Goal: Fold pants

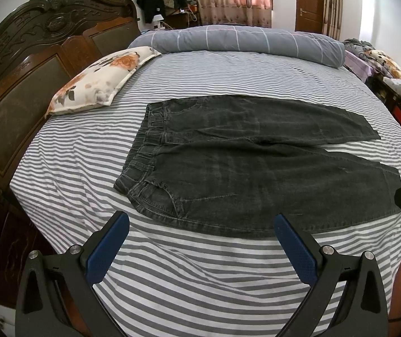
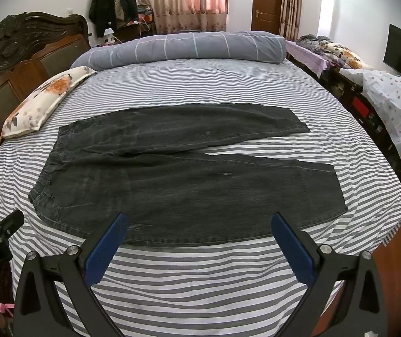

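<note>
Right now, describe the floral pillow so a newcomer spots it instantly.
Start at the carved dark wooden headboard on the left of the striped bed. Against it lies the cream rectangular pillow with orange flowers, beyond the waistband of the dark grey denim pants. Unlike the grey checked rolled quilt, it's floral.

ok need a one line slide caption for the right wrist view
Open right gripper poised at the near edge of dark jeans laid flat, legs spread, on a striped bed.
</note>
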`<state>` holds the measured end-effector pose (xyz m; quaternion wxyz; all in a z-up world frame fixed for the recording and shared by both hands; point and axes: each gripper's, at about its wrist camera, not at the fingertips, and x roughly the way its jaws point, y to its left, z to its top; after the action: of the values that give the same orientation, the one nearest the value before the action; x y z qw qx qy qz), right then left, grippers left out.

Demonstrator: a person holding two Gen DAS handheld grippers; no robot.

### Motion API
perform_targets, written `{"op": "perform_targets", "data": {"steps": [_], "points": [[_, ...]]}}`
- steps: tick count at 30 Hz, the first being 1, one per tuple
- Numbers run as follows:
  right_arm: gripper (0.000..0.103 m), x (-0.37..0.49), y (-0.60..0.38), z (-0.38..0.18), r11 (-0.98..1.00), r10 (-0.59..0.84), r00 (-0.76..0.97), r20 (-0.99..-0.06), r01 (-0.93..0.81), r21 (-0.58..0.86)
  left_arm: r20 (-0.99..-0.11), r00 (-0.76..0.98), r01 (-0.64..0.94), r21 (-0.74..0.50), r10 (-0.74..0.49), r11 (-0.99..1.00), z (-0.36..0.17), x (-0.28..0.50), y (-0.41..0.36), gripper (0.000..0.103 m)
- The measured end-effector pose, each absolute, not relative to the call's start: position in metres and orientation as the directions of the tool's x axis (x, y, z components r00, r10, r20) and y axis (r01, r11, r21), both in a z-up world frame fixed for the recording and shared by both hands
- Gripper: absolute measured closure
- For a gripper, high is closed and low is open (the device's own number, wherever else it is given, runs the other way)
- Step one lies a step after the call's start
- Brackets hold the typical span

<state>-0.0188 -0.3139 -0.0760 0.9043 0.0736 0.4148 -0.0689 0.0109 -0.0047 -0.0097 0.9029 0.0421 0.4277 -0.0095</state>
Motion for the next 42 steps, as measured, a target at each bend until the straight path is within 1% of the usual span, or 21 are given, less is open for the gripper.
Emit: {"op": "perform_targets", "data": {"steps": [21, 28, 34, 39, 42], "points": [[0.001, -0.018, -0.31, -0.082, 0.981, -0.046, 0.642, -0.765, 0.175, 0.088, -0.774, 0.633, 0.044, 0.076, 0.031, 0.996, -0.009, 0.01, -0.003, 0.001], [0.001, -0.018, -0.314, -0.089, 0.981, -0.031, 0.639, -0.768, 0.167, 0.099, -0.777, 0.629, 0.039, 0.066, 0.027, 0.997, -0.018, 0.01, -0.001, 0.001], [0.001, -0.014, -0.322, -0.097, 0.971, 0.048, 0.641, -0.766, 0.149, 0.186, -0.782, 0.622, 0.002, 0.053, 0.04, 0.999, -0.025, 0.024, 0.012, 0.001], [0.001, -0.006, -0.325, -0.101, 0.964, 0.1, 0.645, -0.758, 0.125, 0.233, -0.779, 0.625, -0.038, 0.045, 0.058, 0.998, -0.028, 0.05, 0.036, 0.001], [0.001, 0.004, -0.325, -0.102, 0.961, 0.13, 0.645, -0.753, 0.105, 0.256, -0.774, 0.63, -0.077, 0.022, 0.066, 0.997, -0.028, 0.073, 0.058, 0.004]]}}
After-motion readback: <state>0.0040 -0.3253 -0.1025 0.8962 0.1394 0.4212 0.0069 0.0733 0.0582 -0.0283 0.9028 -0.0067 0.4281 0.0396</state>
